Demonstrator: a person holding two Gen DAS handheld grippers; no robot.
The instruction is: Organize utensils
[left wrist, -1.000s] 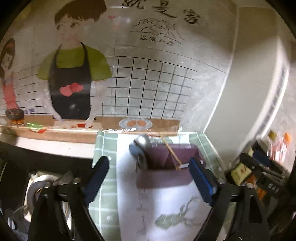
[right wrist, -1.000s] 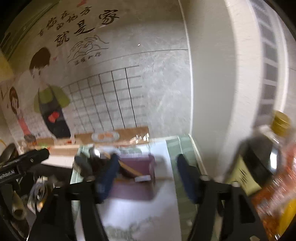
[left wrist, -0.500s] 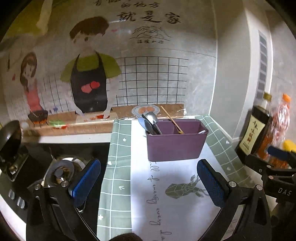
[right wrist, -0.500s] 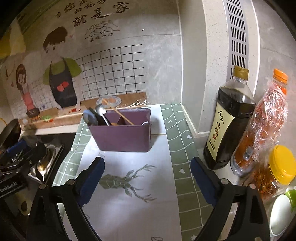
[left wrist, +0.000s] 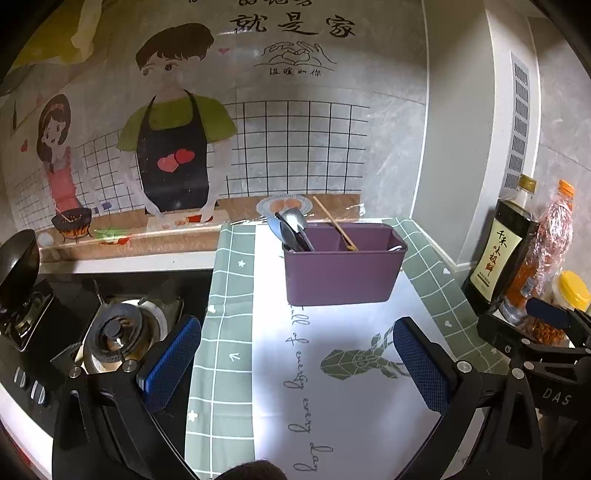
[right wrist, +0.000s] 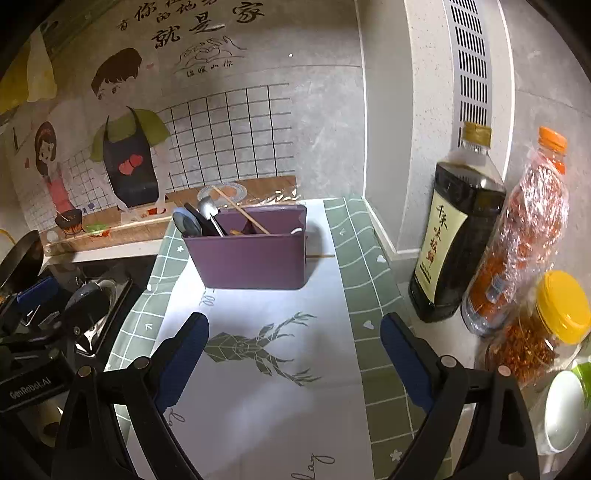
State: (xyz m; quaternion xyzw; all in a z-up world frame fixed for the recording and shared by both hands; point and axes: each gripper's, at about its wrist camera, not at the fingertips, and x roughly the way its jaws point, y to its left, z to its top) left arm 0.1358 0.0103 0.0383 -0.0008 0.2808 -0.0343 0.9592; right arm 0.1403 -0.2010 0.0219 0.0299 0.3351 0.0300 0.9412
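Both grippers (left wrist: 297, 362) (right wrist: 294, 360) drew back, jaws just widened, empty; caddy (left wrist: 341, 273) hides utensil handles.

Wall sticker (left wrist: 291, 26) reads 就是家 — left tongs' body (right wrist: 29, 387) reads GenRobot.AI.

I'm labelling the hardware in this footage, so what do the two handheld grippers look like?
Both match: the left gripper and right gripper have black angular plastic frames with silver pivot screws, each finger ending in a long blue textured pad. White lettering marks their bodies: "DAS" on the right one seen from the left camera, "GenRobot.AI" on the left one seen from the right camera. No cables or sleeves show.
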